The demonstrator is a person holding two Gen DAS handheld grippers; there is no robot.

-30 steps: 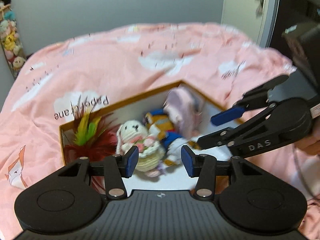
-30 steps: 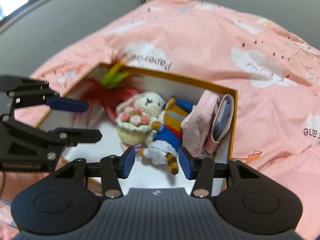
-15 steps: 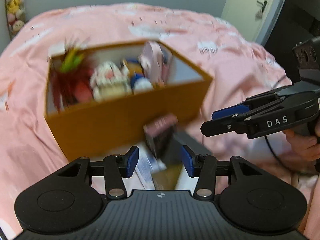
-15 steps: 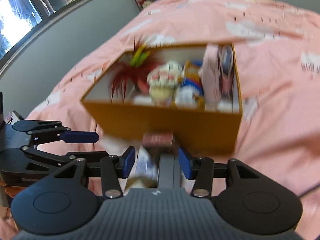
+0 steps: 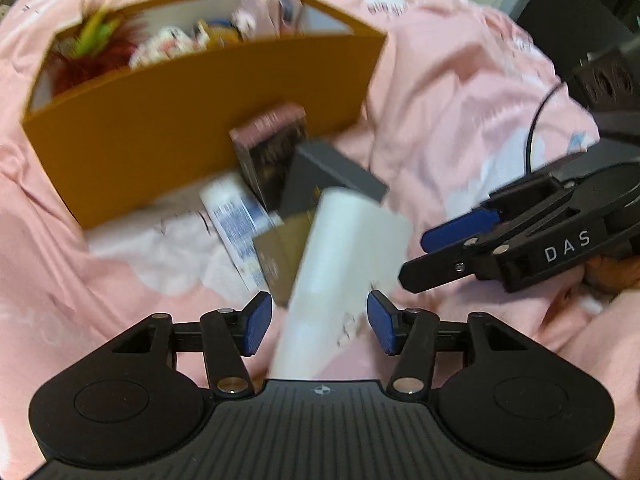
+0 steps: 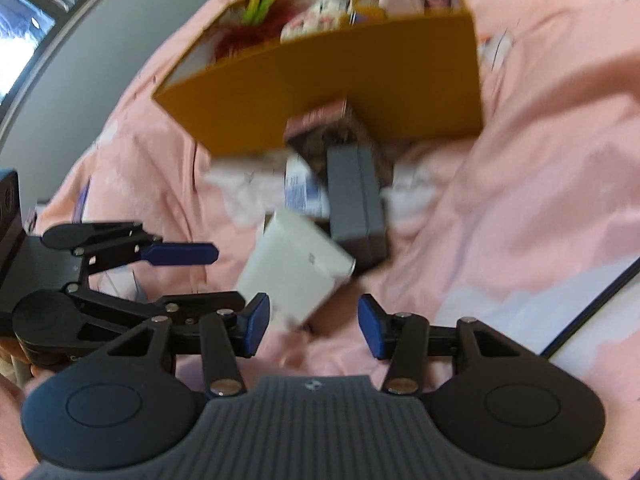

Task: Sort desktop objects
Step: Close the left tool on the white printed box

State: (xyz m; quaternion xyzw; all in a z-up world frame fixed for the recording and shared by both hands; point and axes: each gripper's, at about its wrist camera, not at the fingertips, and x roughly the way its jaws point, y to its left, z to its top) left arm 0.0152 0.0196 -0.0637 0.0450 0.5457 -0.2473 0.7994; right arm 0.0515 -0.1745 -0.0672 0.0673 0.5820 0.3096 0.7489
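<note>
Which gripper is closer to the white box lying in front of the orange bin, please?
Left. The left gripper straddles the white box; the right gripper sits just off its near corner.

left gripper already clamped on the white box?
No. The left gripper stands open, its blue pads clear of the white box lying between them on the pink bedding.

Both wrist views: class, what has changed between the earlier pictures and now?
Both views swung down from the orange box interior to the pile before it. The left gripper has just been opening its jaws around the white box, ungripped. Right gripper stays open, empty.
</note>
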